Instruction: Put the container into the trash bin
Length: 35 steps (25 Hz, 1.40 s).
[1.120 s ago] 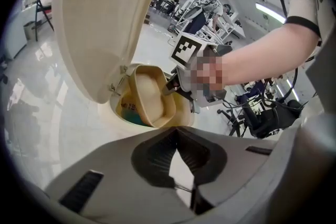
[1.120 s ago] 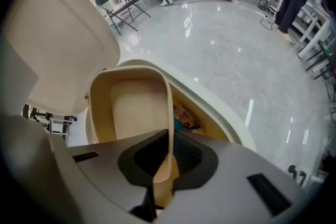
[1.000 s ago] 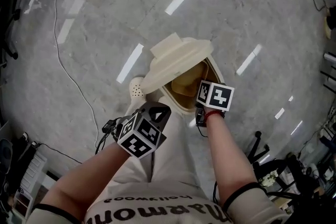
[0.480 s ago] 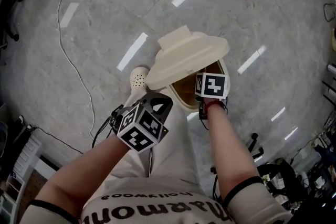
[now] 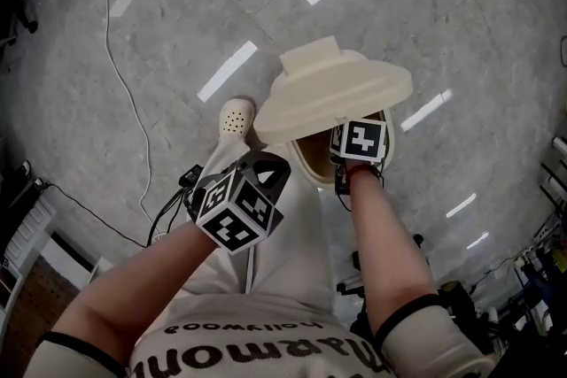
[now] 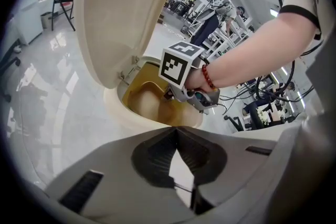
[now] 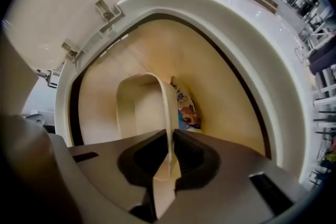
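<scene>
A cream trash bin (image 5: 312, 162) stands on the marble floor with its lid (image 5: 341, 93) tipped up. My right gripper (image 5: 359, 144) points straight down into the bin's mouth, and the container is hidden under its marker cube. In the right gripper view the right gripper (image 7: 170, 136) is shut on the thin wall of the cream container (image 7: 142, 105), which hangs inside the bin (image 7: 252, 86). My left gripper (image 5: 252, 190) stays back over the person's leg. Its jaws (image 6: 176, 131) meet at the tips with nothing between them. From there I see the right gripper (image 6: 184, 73) over the bin (image 6: 118, 110).
A snack wrapper (image 7: 185, 107) lies at the bottom of the bin. A perforated shoe (image 5: 235, 117) stands just left of the bin. A thin cable (image 5: 133, 102) runs across the floor at left. Chair bases and cables (image 5: 532, 270) crowd the right edge.
The right gripper has sunk into the bin's mouth with the container and rolled a little. The lid now covers more of the opening in the head view. The left gripper has barely moved.
</scene>
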Each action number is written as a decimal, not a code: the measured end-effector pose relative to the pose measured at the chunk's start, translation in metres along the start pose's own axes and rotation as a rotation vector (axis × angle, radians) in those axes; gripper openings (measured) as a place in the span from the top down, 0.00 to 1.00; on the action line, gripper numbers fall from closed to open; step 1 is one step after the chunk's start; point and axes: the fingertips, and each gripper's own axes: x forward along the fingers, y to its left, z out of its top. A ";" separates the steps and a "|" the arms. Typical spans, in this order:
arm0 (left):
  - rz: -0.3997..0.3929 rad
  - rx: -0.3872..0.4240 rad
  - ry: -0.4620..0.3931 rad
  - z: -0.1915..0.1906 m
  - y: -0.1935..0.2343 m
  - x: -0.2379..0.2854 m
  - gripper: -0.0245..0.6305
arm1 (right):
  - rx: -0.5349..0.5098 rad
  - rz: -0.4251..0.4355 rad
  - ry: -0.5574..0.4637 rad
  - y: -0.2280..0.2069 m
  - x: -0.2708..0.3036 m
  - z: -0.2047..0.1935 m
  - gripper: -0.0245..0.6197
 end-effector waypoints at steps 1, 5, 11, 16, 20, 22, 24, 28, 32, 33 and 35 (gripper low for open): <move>0.004 -0.008 -0.001 0.000 0.000 0.000 0.99 | 0.000 0.012 0.009 0.002 0.001 -0.002 0.93; 0.012 -0.019 -0.005 0.002 -0.003 0.001 0.99 | 0.014 0.067 0.110 0.012 0.003 -0.027 0.91; 0.015 -0.003 -0.022 0.014 -0.012 0.001 0.99 | -0.041 0.157 0.098 0.026 0.000 -0.025 0.80; 0.007 0.026 -0.018 0.012 -0.026 -0.007 0.99 | -0.014 0.149 0.065 0.028 -0.018 -0.028 0.80; 0.006 0.078 0.007 0.010 -0.034 -0.015 0.99 | -0.012 0.146 0.012 0.031 -0.038 -0.023 0.79; -0.001 0.109 0.013 0.012 -0.039 -0.019 0.99 | 0.002 0.146 -0.014 0.031 -0.048 -0.023 0.79; -0.018 0.142 0.013 0.013 -0.047 -0.025 0.99 | 0.041 0.153 -0.039 0.034 -0.061 -0.027 0.79; -0.016 0.242 0.015 0.024 -0.052 -0.051 0.98 | 0.172 0.155 -0.115 0.040 -0.102 -0.034 0.79; -0.038 0.295 0.005 0.041 -0.068 -0.081 0.98 | 0.254 0.159 -0.185 0.046 -0.153 -0.046 0.79; -0.068 0.297 0.010 0.043 -0.078 -0.090 0.98 | 0.277 0.157 -0.204 0.048 -0.168 -0.051 0.79; -0.126 0.311 0.003 0.052 -0.093 -0.109 0.99 | 0.324 0.151 -0.261 0.054 -0.199 -0.056 0.79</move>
